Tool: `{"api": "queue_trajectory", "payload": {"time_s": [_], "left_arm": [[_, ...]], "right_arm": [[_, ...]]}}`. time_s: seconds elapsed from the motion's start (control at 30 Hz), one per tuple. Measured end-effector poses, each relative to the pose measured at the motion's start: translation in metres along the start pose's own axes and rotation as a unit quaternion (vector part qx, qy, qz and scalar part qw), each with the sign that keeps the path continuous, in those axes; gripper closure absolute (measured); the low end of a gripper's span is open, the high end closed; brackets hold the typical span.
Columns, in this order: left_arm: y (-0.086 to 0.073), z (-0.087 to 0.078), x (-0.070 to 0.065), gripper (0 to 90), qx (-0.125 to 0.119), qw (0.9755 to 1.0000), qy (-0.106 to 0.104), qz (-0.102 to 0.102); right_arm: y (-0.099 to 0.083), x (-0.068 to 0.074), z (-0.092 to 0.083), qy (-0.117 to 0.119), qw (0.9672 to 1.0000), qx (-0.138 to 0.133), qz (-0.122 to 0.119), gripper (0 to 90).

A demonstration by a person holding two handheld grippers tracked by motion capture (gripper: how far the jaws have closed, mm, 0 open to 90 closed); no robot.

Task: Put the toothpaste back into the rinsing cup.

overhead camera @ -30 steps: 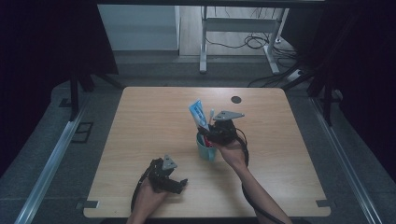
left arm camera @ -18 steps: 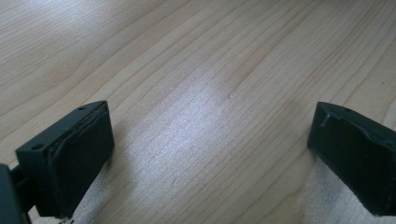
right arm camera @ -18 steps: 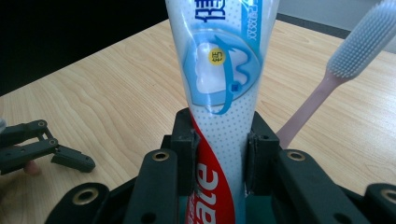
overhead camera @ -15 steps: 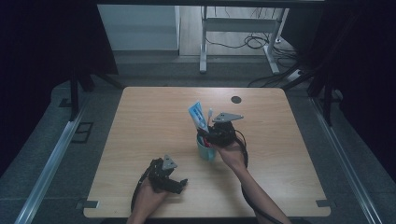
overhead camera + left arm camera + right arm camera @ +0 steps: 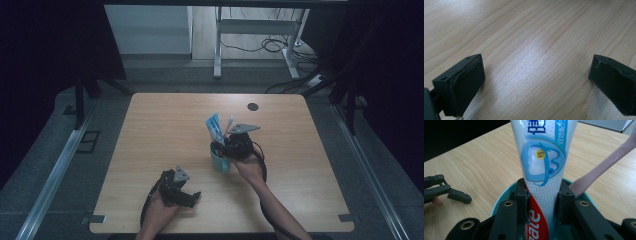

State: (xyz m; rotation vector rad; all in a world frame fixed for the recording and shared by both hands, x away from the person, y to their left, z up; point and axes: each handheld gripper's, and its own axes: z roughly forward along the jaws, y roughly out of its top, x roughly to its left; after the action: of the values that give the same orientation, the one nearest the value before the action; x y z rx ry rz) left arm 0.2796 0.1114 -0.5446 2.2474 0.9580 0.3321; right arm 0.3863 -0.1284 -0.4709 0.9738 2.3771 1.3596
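Surface: pale wooden table (image 5: 165, 130), a dark round grommet (image 5: 253, 106) beyond the cup.
Cup: teal cup (image 5: 218, 161) near mid-table.
Toothpaste tube (image 5: 541, 167): upright in the cup.
Toothbrush (image 5: 599, 170): pink handle leaning on the cup's rim, beside the tube.
Right gripper (image 5: 541, 202): over the cup, pads clenched on the tube.
Left gripper (image 5: 536, 75): released, resting on bare wood, well apart from the cup, nearer the person.

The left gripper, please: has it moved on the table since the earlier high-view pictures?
No. The left gripper rests by the table's near edge, just as far from the teal cup, as before, fingers wide open.
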Motion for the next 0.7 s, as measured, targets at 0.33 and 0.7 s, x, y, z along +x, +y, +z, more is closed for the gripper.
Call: {"api": "queue_trajectory", "payload": {"time_s": [0.33,0.7], "left_arm": [[0.0,0.0,0.0,0.5,0.0,1.0,0.0,0.0],[0.0,0.0,0.0,0.5,0.0,1.0,0.0,0.0]], "right_arm": [[0.0009,-0.0004,0.0001,0.002,1.0,0.003,0.001,65.4],[0.0046,-0.004,-0.0067,0.006,1.0,0.003,0.007,53.8]]}}
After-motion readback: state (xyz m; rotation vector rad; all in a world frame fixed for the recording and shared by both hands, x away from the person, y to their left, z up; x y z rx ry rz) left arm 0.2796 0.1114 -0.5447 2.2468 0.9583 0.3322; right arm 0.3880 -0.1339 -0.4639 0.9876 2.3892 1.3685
